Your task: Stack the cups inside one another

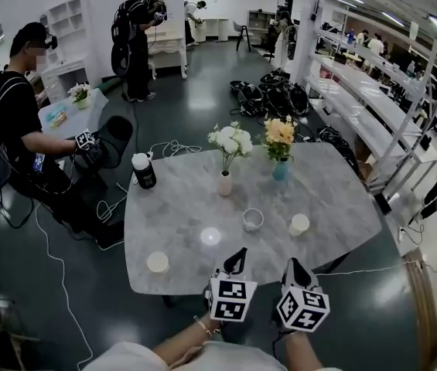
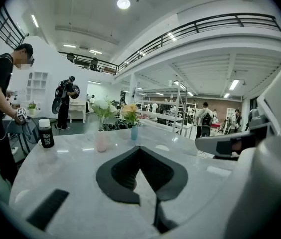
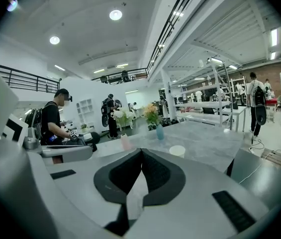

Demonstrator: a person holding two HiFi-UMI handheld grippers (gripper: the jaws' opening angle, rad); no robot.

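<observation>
Jaws on the left gripper (image 1: 240,253) and right gripper (image 1: 291,263) are sitting clenched and empty, so they're needing to open wide before going for anything. Both are hovering side by side over the near edge of the desk (image 1: 334,192), tilting slightly down. Four cups (image 1: 210,236) are standing apart beyond, unstacked.

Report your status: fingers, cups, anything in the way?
Left gripper shut, empty; right gripper shut, empty. Cups apart on table, none nested. Vases and bottle stand beyond; nothing between grippers and cups.
</observation>
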